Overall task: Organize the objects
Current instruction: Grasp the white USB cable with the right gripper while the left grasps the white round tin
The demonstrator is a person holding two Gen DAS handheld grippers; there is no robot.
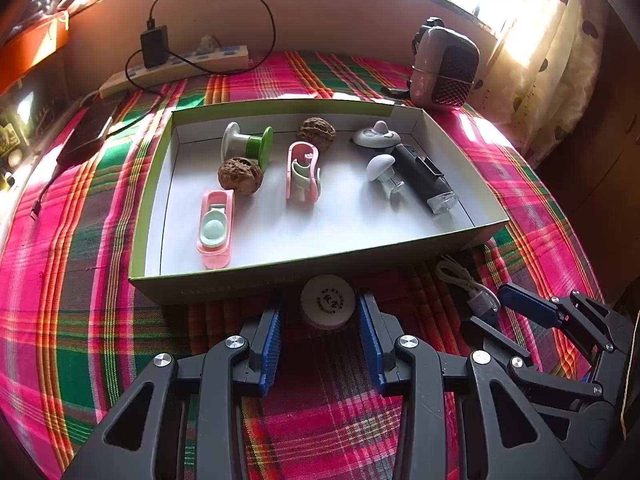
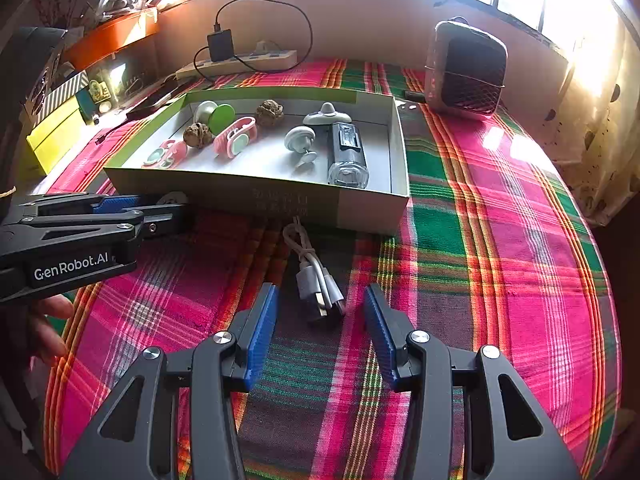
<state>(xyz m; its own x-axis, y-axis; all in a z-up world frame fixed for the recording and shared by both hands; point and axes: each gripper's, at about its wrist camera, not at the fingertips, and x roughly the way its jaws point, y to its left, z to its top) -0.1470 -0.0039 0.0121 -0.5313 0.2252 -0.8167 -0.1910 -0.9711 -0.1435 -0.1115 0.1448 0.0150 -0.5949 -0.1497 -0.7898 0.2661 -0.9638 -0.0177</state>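
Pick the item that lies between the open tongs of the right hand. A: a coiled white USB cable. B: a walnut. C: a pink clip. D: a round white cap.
A: in the right wrist view the coiled white USB cable lies on the plaid cloth between the right tongs, whose pads stand apart from it.
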